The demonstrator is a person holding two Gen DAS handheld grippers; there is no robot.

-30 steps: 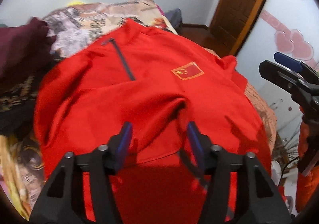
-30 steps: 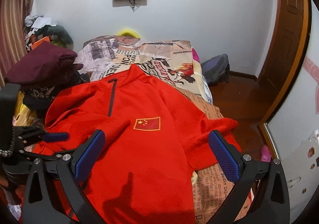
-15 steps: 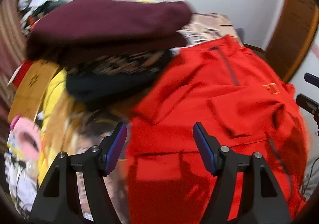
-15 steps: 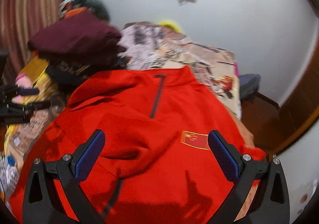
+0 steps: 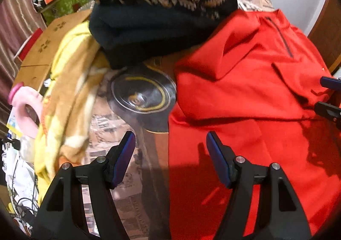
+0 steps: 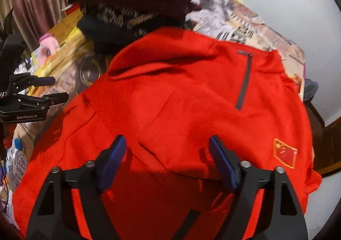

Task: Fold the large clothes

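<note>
A red zip-neck jacket (image 5: pixel 245 101) lies spread on the bed, one sleeve folded across its chest. It carries a flag patch (image 6: pixel 284 152) and a dark zip (image 6: pixel 244 82). My left gripper (image 5: pixel 171 150) hovers open over the jacket's left edge, one finger above the printed bedsheet and the other above red cloth. My right gripper (image 6: pixel 168 156) hangs over the folded sleeve (image 6: pixel 170 124) in the middle of the jacket. Its jaws are closing, with only the cloth below them and nothing pressed between the pads. Each gripper shows at the edge of the other's view.
A stack of folded clothes (image 5: pixel 162 11), maroon over patterned knit over navy, sits at the jacket's upper left. A yellow blanket (image 5: pixel 64 95), a pink ring-shaped thing (image 5: pixel 25 107) and a cardboard box (image 5: pixel 42 48) lie to the left. A wooden door (image 6: pixel 328 148) stands on the right.
Both views swung left and sank toward the bed. My left gripper went from the jacket's front to its left edge and opened wider. My right gripper's jaws narrowed.
</note>
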